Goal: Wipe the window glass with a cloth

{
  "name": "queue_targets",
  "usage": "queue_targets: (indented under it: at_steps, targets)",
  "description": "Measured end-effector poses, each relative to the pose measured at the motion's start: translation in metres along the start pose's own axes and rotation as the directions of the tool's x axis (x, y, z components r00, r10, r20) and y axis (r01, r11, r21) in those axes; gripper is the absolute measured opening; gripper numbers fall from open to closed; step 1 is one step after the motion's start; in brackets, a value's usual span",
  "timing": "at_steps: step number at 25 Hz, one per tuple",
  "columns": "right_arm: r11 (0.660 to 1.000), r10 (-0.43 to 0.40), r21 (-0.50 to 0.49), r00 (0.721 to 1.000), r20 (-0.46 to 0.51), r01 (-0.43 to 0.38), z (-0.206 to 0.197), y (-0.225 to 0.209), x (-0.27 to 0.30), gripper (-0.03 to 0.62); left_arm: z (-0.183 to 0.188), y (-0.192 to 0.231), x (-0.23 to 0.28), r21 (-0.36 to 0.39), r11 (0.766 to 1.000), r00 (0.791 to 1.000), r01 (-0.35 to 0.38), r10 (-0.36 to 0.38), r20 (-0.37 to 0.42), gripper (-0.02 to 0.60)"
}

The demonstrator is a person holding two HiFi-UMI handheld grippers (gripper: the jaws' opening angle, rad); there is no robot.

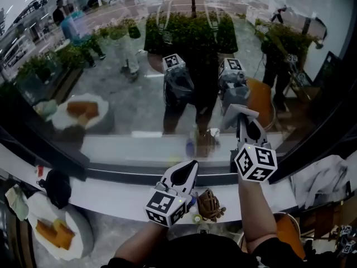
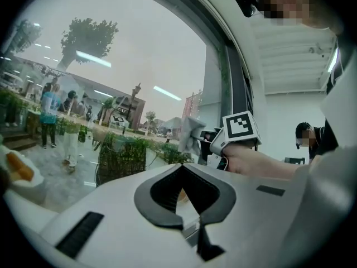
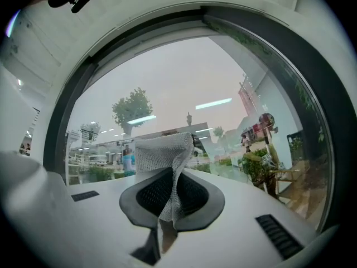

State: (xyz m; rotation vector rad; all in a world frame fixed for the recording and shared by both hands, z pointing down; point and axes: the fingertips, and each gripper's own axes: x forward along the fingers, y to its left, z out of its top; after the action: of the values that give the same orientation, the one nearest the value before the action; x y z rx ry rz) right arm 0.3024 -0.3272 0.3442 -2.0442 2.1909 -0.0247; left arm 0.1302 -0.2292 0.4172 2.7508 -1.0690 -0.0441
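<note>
Window glass (image 1: 128,102) ahead; right gripper (image 3: 167,205) fingers (image 3: 202,197) clamp cloth (image 3: 160,149).

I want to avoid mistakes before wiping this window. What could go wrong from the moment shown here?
1. The right claw pinches only a narrow fold of the cloth. The rest hangs loose, so pressing it on the glass may pull it out.
2. A plate with food sits below the window at the left. Wiping above it may drop dirt onto the food.
</note>
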Motion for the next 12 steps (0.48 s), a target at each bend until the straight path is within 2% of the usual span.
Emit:
queue_targets:
  at_steps: [12]
  targets:
    - [0.994,0.106,0.001,0.994,-0.016,-0.106,-0.017,0.124,0.027,0.041,0.012,0.076,-0.081,-0.010,0.995,0.994,-0.103,0.103,0.026,0.008]
